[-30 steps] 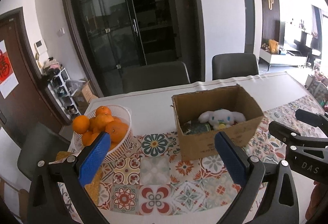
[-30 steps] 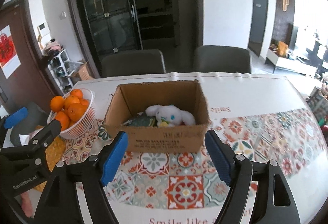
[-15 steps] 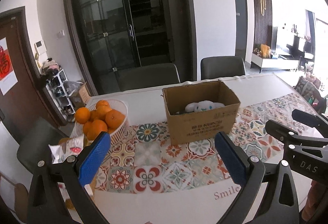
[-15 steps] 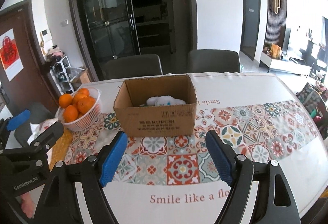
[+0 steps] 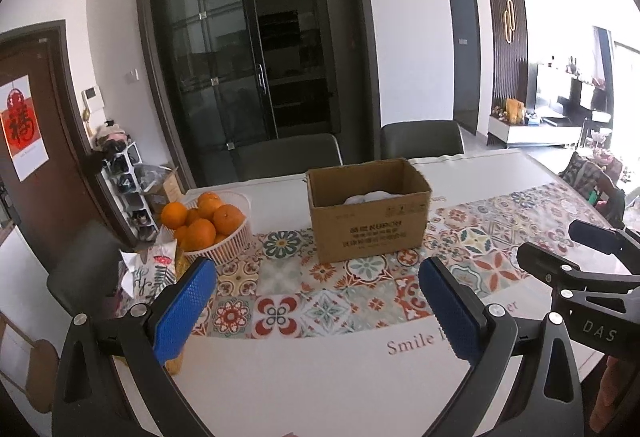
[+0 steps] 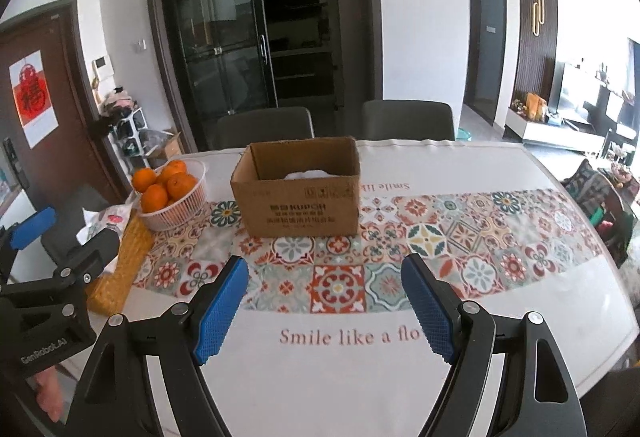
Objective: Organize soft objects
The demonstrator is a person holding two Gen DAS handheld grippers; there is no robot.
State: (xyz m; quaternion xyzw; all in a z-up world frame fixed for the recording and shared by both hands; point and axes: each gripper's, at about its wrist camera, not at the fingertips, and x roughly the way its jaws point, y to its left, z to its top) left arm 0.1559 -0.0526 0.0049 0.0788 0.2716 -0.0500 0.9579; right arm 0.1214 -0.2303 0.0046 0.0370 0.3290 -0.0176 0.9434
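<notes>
A cardboard box [image 5: 370,221] stands on the patterned tablecloth; it also shows in the right wrist view [image 6: 300,193]. A white plush toy [image 5: 368,197] lies inside it, only its top showing over the rim [image 6: 308,173]. My left gripper [image 5: 316,311] is open and empty, held back over the near part of the table, well short of the box. My right gripper [image 6: 326,311] is open and empty, also held back near the front edge. Each gripper shows at the edge of the other's view.
A white basket of oranges [image 5: 212,225] stands left of the box, also in the right wrist view [image 6: 170,193]. A crumpled packet [image 5: 154,269] and a yellow mat [image 6: 120,269] lie at the table's left edge. Two dark chairs [image 6: 408,119] stand behind the table.
Both grippers have pulled back and away from the box, which now looks smaller and farther. Both stay open and empty. The plush toy remains in the box.
</notes>
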